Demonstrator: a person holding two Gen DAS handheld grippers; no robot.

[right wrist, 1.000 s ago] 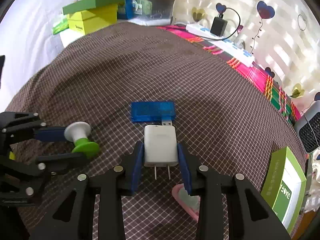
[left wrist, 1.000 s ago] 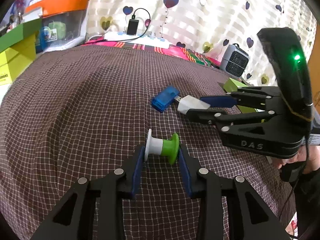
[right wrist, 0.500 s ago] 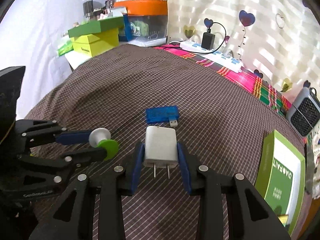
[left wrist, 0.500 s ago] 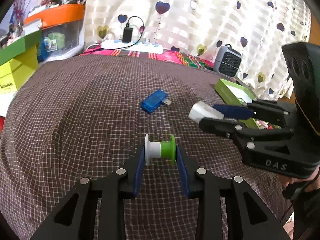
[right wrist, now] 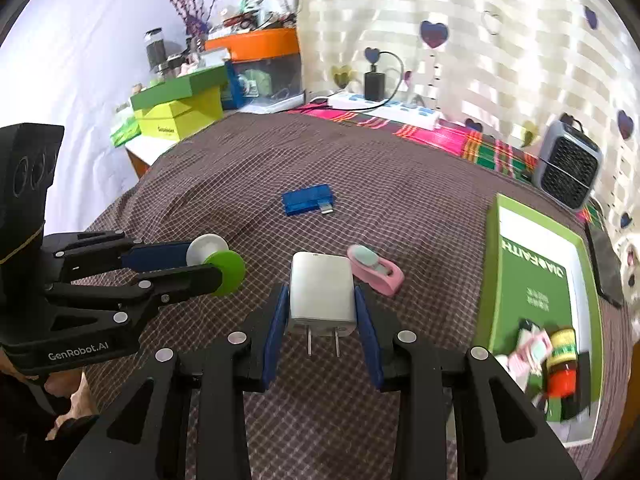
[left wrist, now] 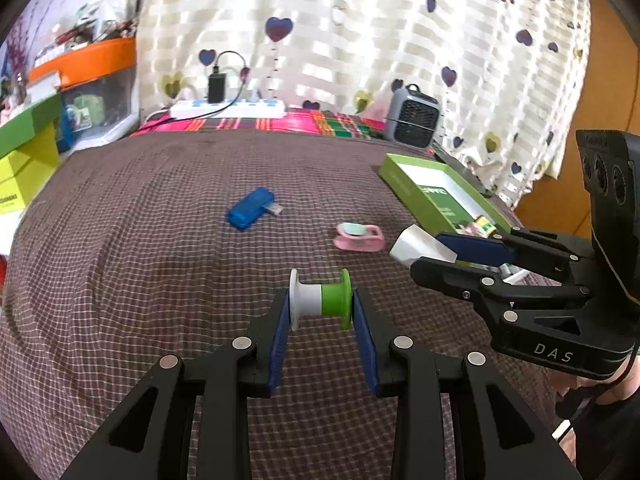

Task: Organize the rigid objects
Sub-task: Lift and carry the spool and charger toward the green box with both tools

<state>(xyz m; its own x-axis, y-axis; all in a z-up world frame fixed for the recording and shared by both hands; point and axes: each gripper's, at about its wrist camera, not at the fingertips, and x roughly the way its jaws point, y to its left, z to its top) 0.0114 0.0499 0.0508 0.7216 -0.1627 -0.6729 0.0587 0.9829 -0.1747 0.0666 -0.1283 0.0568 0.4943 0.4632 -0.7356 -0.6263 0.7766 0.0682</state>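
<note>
You have the white-and-green spool [left wrist: 321, 300] clamped end to end in your left tongs [left wrist: 321, 322], one pad on the white flange and one on the green, so its axis runs straight across the jaws and it cannot roll out; it hangs clear above the brown checked bench [left wrist: 140, 240]. Your right tongs [right wrist: 321, 322] are about half closed on the flat sides of the white charger [right wrist: 322, 292], prongs pointing back toward the camera, a steady hold on its two broadest faces. Both items look bound for the green box [right wrist: 490, 280] at the right, whose near corner already holds a few small things. The blue USB stick [right wrist: 306, 199] and the pink clip [right wrist: 376, 268] lie loose on the cloth, well apart from each other. Compared with a second ago, both pairs of tongs have risen and drawn back with their loads: then the spool sat low on the cloth with the pads only just reaching it, and the charger lay close against the USB stick. The box now shows far more fully in both views.
</note>
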